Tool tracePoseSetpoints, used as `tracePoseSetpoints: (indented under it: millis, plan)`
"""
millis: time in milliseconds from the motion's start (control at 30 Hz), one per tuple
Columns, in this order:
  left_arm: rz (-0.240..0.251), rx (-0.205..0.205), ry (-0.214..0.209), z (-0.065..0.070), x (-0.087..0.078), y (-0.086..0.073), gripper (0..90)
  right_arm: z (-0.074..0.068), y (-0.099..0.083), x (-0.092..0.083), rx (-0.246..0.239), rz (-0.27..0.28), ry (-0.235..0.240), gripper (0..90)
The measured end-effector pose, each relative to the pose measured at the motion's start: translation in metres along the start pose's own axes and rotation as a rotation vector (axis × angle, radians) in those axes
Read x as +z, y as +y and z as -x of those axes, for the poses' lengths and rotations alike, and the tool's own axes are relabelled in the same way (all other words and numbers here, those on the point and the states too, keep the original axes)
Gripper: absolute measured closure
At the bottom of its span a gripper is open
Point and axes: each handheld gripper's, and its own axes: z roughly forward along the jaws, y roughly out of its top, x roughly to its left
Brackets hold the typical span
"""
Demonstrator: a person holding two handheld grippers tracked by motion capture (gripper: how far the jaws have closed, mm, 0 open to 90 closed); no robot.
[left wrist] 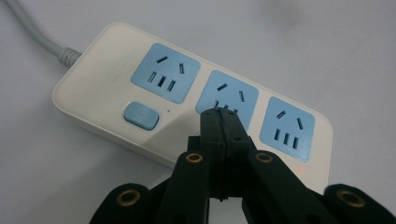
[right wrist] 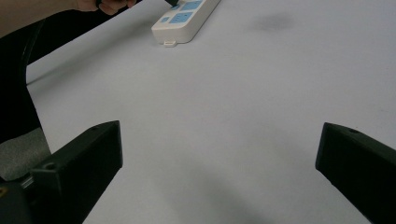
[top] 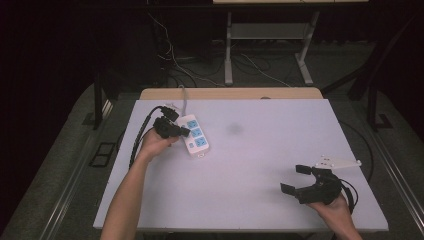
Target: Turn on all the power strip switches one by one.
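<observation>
White board first: the table point(top: 260, 200) is one big pale sheet, matte, with a faint grey smudge point(top: 234, 129) near the middle. On its left part, towards the far edge, lies the power strip point(top: 195, 135), cream plastic with three blue sockets and a blue switch point(left wrist: 141, 115) at the cable end. Its grey cord point(left wrist: 35, 35) runs off the far side.

I've got my left gripper point(left wrist: 220, 114) right over the strip, jaws pressed together with nothing between them, tips pointing at the middle socket point(left wrist: 229, 95). Can't tell if they actually touch it. My right gripper point(top: 296, 179) sits low near the right corner, jaws spread wide, empty, well apart from the strip.

My read on handling: the strip is a stiff hard shell, light-ish, and smooth enough to skate on this board if I poke it from the side. The stiff cord will probably tug it back too. If I need to hold it, I'd pinch across the two long sides near the switch end, where there's bare plastic and no sockets. For the switch, a straight-down press with closed tips should do.
</observation>
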Motion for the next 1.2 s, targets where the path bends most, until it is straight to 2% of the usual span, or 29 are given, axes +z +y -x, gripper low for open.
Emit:
tracePoseSetpoints:
  millis: [233,400,500,633,800,900,1033,1133,1200]
  plan:
    - [-0.012,-0.011,-0.011,-0.001,0.0,0.0,89.3,0.0,0.0,0.0,-0.003,-0.003,-0.001,0.5]
    - [-0.018,0.003,-0.005,0.0,0.001,0.0,89.4,-0.001,0.0,0.001,-0.005,-0.003,0.0,0.5]
    - [-0.018,-0.008,-0.013,-0.002,0.001,0.0,89.5,-0.001,0.0,0.0,-0.006,-0.001,0.0,0.5]
    - [-0.011,-0.047,-0.04,-0.006,0.001,-0.001,89.5,-0.001,0.0,0.0,-0.007,-0.002,0.002,0.5]
    - [-0.001,-0.053,-0.044,-0.008,0.002,-0.002,89.6,-0.002,0.0,0.0,-0.01,-0.002,0.007,0.5]
    - [-0.004,-0.071,-0.049,-0.008,0.002,-0.002,89.8,-0.002,0.0,-0.001,-0.012,-0.002,0.007,0.4]
    - [-0.006,-0.071,-0.041,-0.007,0.003,-0.002,89.9,-0.002,0.0,-0.001,-0.015,-0.001,0.006,0.5]
    - [-0.002,-0.105,-0.067,-0.011,0.003,-0.004,90.0,-0.002,0.0,-0.002,-0.018,0.0,0.007,0.5]
    - [0.0,-0.108,-0.074,-0.013,0.003,-0.004,90.0,-0.002,0.0,-0.002,-0.017,0.001,0.009,0.5]
